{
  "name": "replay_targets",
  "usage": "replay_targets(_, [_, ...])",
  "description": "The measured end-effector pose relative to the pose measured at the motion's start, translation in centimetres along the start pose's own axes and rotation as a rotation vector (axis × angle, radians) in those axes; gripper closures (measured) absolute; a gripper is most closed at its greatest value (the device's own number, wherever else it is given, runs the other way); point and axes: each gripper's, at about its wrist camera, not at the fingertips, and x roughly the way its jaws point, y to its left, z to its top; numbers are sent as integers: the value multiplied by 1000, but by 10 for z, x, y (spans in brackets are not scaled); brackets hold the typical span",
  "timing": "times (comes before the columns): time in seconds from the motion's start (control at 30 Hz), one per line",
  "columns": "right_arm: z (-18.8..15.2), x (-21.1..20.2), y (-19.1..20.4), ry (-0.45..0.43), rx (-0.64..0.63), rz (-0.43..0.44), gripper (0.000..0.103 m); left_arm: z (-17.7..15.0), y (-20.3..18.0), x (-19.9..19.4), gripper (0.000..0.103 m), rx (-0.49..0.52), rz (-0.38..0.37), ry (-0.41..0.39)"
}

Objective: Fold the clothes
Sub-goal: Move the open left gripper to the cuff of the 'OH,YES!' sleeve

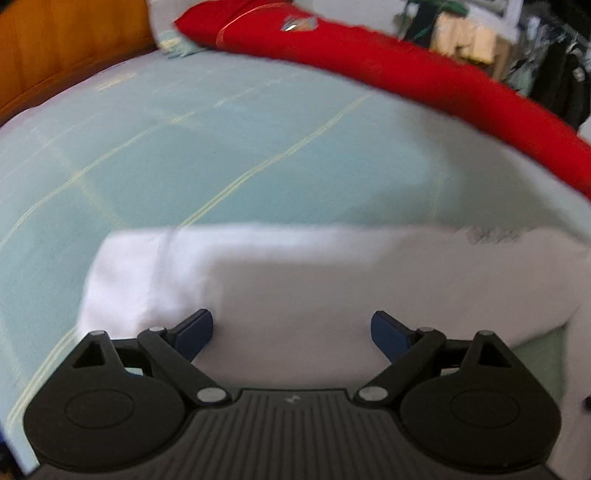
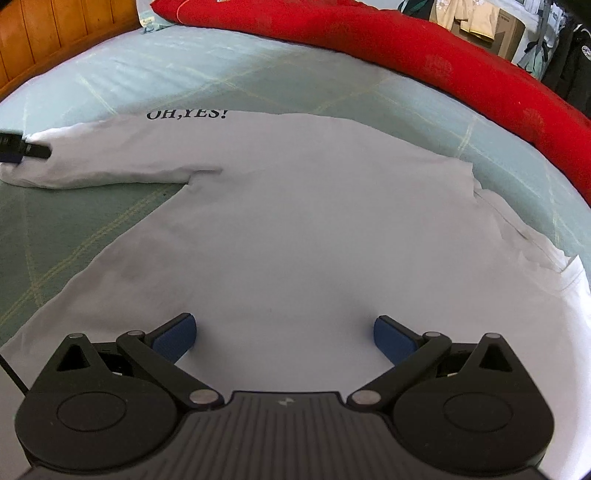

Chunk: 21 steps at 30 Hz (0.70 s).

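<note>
A white T-shirt [image 2: 303,221] with dark "OH,YES!" lettering lies spread on the bed, one sleeve stretched to the left. My right gripper [image 2: 284,336] hovers over the shirt's near part, open, its blue pads wide apart with nothing between them. In the left wrist view the same white T-shirt [image 1: 332,273] fills the lower middle, blurred, with its sleeve end at the left. My left gripper [image 1: 291,328] is open just above that sleeve. The left gripper's tip [image 2: 22,147] also shows at the far left of the right wrist view, at the sleeve end.
The bed carries a pale green sheet [image 1: 184,140] with thin yellow lines. A long red cushion [image 2: 424,51] runs along the far side. A wooden headboard [image 1: 55,48] stands at the back left; hanging clothes [image 2: 476,18] crowd the back right.
</note>
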Motion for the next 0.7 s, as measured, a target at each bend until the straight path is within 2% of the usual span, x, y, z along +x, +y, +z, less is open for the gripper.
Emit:
replay_targets(0.1, [0, 0, 0, 5, -1, 1, 0, -11, 8, -15, 11, 35, 0, -1])
replay_targets(0.17, [0, -1, -1, 6, 0, 0, 0, -2, 5, -19, 11, 37, 4, 17])
replay_targets(0.3, [-1, 0, 2, 1, 6, -14, 0, 25, -12, -12, 11, 43, -77, -69])
replay_targets(0.4, [-1, 0, 3, 1, 13, -21, 0, 40, -34, 7, 11, 23, -158, -81])
replay_targets(0.5, [-1, -1, 2, 6, 13, -21, 0, 42, -45, 20, 11, -4, -215, -96])
replay_targets(0.53, [0, -1, 2, 8, 15, -19, 0, 40, -44, 25, 11, -10, -224, -76])
replay_targets(0.57, [0, -1, 2, 9, 15, -16, 0, 39, -43, 31, 11, -16, -232, -56])
replay_targets(0.63, [0, -1, 1, 9, 14, -12, 0, 34, -34, 35, 11, -10, -193, -40])
replay_targets(0.7, [0, -1, 1, 7, 14, -11, 0, 33, -21, 24, 11, -66, -179, -37])
